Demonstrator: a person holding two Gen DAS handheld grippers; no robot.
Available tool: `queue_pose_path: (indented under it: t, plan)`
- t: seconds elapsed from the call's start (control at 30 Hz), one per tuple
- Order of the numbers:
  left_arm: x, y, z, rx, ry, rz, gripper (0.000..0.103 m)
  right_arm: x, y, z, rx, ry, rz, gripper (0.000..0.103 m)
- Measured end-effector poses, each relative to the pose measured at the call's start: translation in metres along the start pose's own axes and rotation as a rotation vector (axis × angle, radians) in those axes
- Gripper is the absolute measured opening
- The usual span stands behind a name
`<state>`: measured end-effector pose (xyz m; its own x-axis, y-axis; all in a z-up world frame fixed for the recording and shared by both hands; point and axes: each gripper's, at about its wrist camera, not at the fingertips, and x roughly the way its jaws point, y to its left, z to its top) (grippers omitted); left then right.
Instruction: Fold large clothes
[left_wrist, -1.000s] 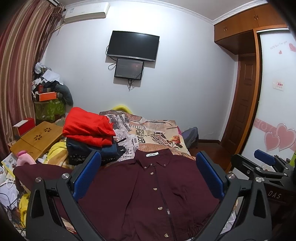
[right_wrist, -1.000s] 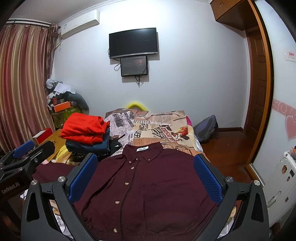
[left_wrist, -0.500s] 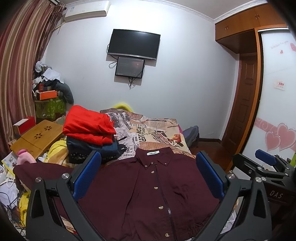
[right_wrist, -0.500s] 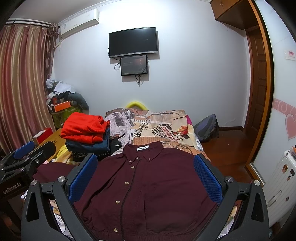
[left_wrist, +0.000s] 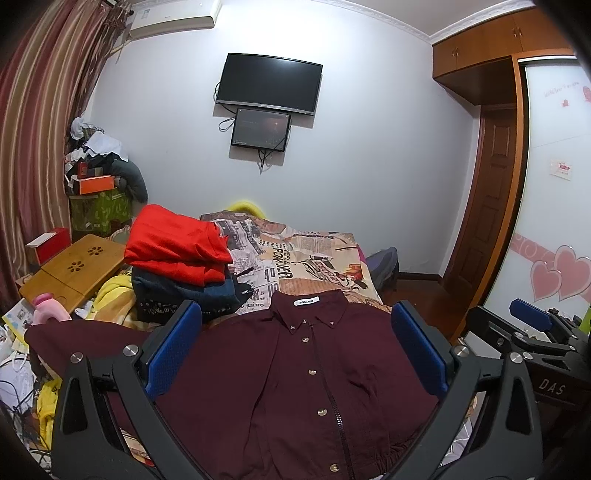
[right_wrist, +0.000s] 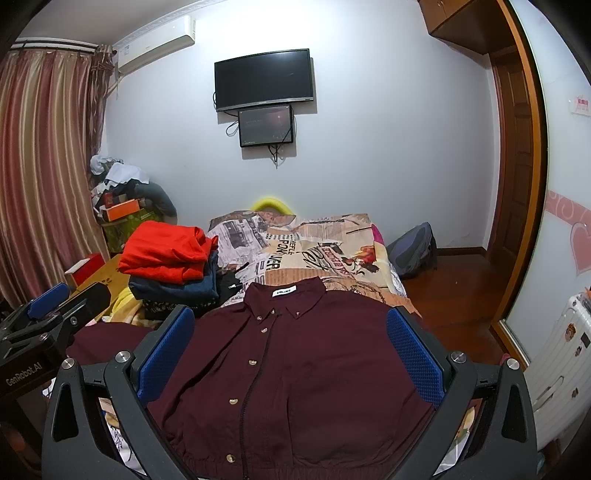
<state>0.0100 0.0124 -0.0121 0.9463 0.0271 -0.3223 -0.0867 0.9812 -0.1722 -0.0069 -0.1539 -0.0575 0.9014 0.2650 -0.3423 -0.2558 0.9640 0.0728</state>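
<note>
Little has moved since the earlier frames: both views have only drifted slightly, and the maroon button-up shirt (left_wrist: 310, 387) lies flat as before, front up, collar toward the far wall, on the bed (left_wrist: 317, 258) with its newspaper-print cover; the left tongs (left_wrist: 295, 354) hang above it spread wide, gripping nothing; the right tongs (right_wrist: 290, 354) are likewise wide and empty over the shirt's front. From the left wrist the shirt's left sleeve stretches out toward a pink toy (left_wrist: 48, 306) beside a low wooden table (left_wrist: 74, 273), and the right tongs show at the frame's right edge before a wardrobe door with pink hearts (left_wrist: 561, 273); the right wrist alone shows a white suitcase (right_wrist: 565, 354) and more of a grey backpack (right_wrist: 413, 251) on the floor. A folded red garment (right_wrist: 166, 251) tops a stack left of the collar.
</note>
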Motion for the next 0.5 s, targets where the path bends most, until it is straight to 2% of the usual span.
queue_pose_path:
  t: [0.5]
  plan:
    - [0.0087, 0.0077, 0.0004, -0.021, 0.014, 0.025, 0.103, 0.0040, -0.0035, -0.0014, 0.006, 0.017, -0.001, 0.103]
